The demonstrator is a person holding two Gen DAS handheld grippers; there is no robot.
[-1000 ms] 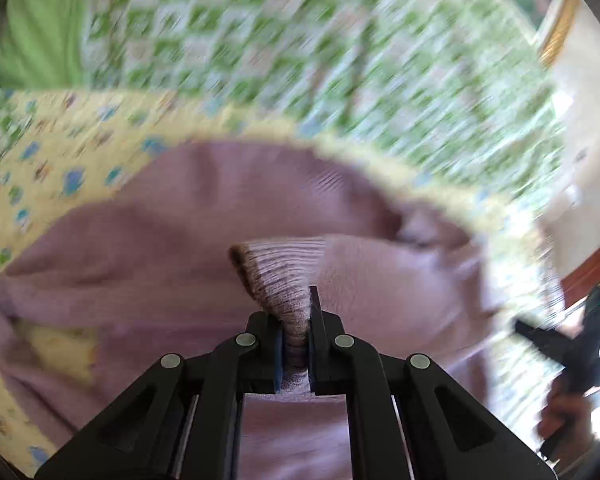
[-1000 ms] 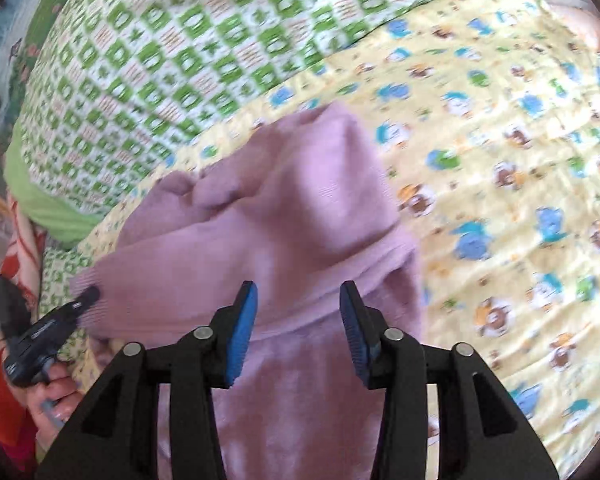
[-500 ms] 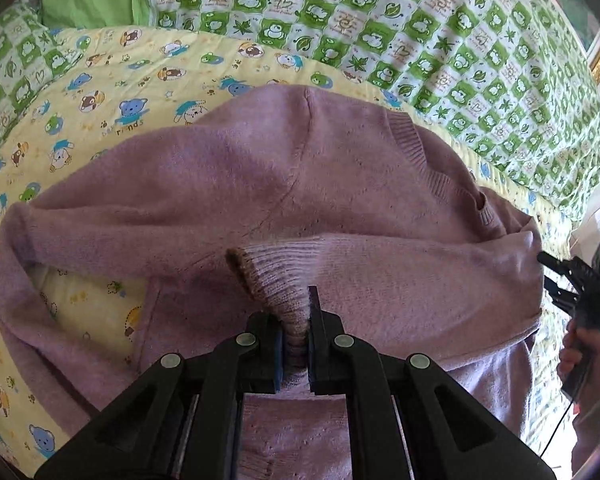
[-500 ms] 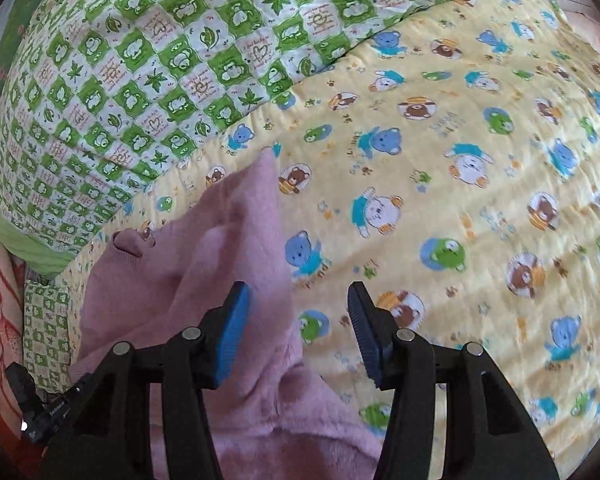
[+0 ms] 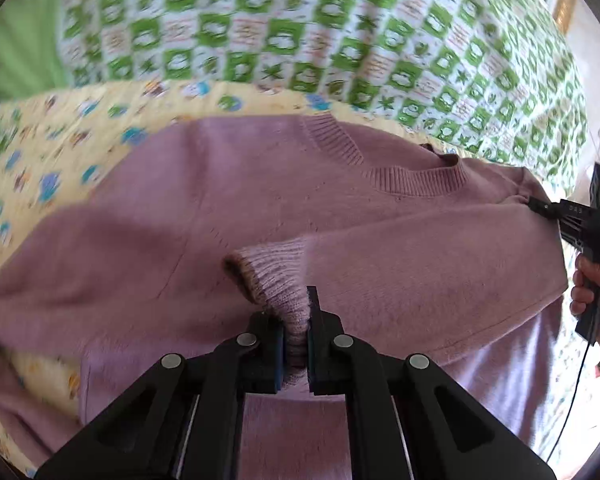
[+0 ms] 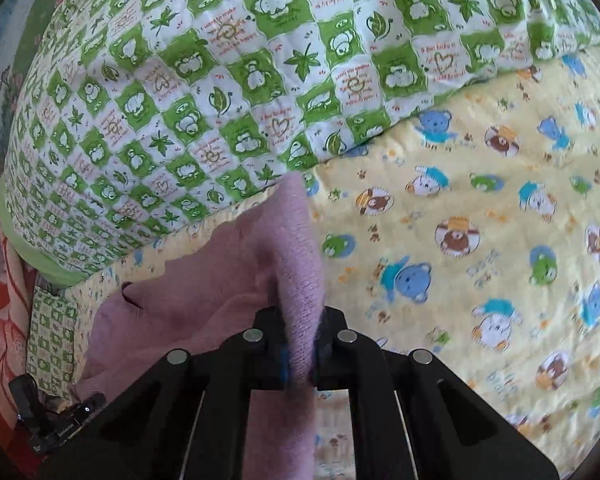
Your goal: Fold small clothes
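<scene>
A small mauve knit sweater [image 5: 284, 200] lies spread on a yellow bear-print blanket [image 5: 52, 148], neckline toward the far side. My left gripper [image 5: 296, 320] is shut on the ribbed cuff [image 5: 272, 276] of a sleeve folded across the body. My right gripper [image 6: 300, 336] is shut on a fold of the sweater's edge [image 6: 296, 256]; it shows at the right edge of the left wrist view [image 5: 539, 208], pinching the sweater's shoulder. The other sleeve trails to the left [image 5: 28, 280].
A green and white checked quilt [image 6: 220, 80] lies beyond the yellow blanket [image 6: 479, 220]. An orange floral cloth [image 6: 0, 320] is at the left edge. A hand [image 5: 591, 292] holds the right gripper's handle.
My right gripper was open beside the sweater's edge and has now shut on it. My left gripper keeps hold of the cuff, and the view has shifted a little.
</scene>
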